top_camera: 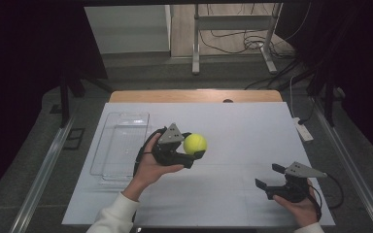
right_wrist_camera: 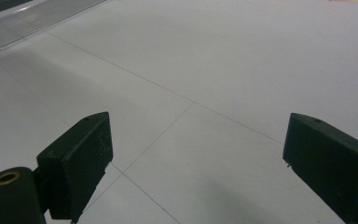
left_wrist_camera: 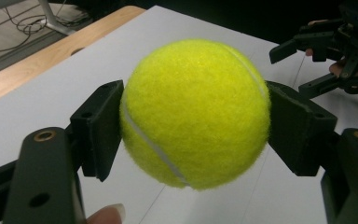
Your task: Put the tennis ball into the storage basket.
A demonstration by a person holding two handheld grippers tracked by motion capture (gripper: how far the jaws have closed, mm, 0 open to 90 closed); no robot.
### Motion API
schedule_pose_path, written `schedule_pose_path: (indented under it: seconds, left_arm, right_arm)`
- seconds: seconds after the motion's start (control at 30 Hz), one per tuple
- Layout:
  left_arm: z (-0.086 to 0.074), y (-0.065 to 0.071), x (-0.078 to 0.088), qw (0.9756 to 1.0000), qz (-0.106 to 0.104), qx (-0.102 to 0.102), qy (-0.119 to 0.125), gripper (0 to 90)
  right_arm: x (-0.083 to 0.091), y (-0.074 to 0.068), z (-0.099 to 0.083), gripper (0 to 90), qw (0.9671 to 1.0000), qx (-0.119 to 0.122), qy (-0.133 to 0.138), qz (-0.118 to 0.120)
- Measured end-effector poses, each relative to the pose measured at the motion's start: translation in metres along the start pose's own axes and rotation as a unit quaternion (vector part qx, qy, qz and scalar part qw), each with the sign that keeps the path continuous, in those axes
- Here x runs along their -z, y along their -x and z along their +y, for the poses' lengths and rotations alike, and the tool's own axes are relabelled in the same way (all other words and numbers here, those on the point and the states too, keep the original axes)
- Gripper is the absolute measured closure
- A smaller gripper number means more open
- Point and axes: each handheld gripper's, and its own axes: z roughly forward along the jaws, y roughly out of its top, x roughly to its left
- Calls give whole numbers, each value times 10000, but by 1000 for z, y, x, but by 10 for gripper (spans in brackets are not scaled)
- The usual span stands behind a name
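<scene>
A yellow tennis ball (top_camera: 194, 143) hangs above the white table sheet (top_camera: 243, 131), gripped by my left gripper (top_camera: 193, 148) near the table's middle. In the left gripper view the ball (left_wrist_camera: 195, 112) sits squarely between the two black pads (left_wrist_camera: 100, 126), which press on both its sides. My right gripper (top_camera: 270, 176) rests low at the front right of the sheet, its jaws wide apart. In the right gripper view its pads (right_wrist_camera: 81, 158) stand open over bare white sheet (right_wrist_camera: 205, 70), with nothing between them.
A clear plastic tray (top_camera: 121, 145) lies on the left part of the sheet; its ribbed edge (right_wrist_camera: 37, 18) appears at the top left of the right gripper view. Beyond the sheet runs the wooden table edge (top_camera: 194, 95). A white power strip (top_camera: 303, 129) lies off the right side.
</scene>
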Motion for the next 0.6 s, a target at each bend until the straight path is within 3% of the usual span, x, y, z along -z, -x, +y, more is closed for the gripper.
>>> schedule_pose_path:
  seconds: [0.6]
  left_arm:
    - [3,-9,16,9995,170,81,265,263]
  right_arm:
    - [0,0,0,87,10000,2,1,-13]
